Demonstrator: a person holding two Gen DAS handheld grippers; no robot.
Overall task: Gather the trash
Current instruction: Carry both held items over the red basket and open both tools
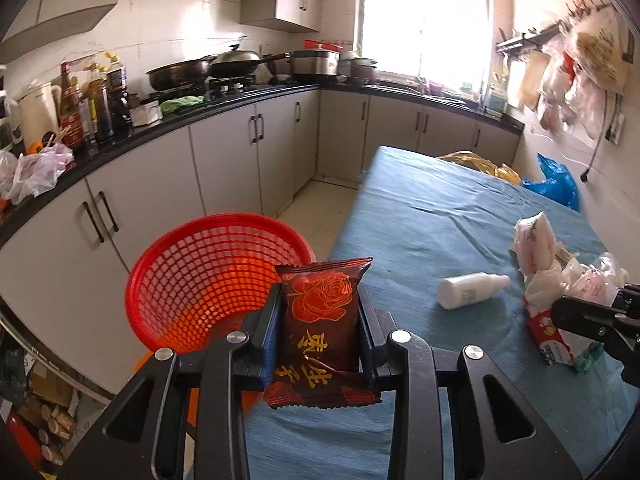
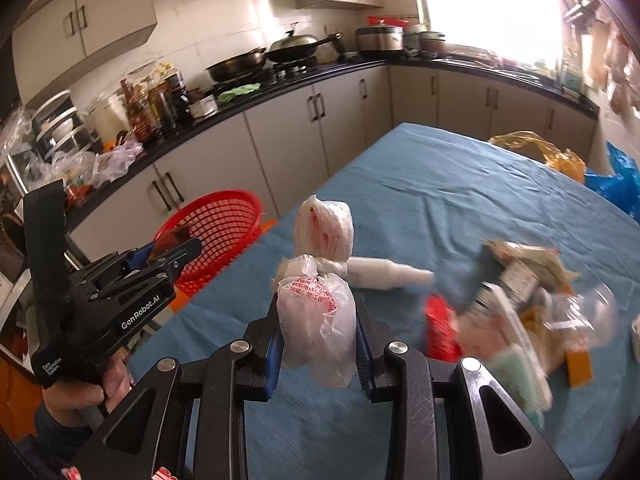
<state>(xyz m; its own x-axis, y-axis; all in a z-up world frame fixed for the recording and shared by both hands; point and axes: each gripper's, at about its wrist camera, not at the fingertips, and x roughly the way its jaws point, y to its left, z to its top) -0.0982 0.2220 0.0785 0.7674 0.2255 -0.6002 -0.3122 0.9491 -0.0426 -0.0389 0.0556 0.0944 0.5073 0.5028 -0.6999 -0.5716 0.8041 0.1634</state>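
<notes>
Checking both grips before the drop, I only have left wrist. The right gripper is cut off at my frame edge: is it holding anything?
Observer: Yes. The right gripper is shut on a knotted white plastic bag.
Operator: Anything else still on the table on its side?
Observer: A blurred pile of wrappers to its right, on the blue cloth.
Operator: Is my left gripper near the basket?
Observer: The left gripper, holding the dark packet, appears in front of the red basket.
</notes>
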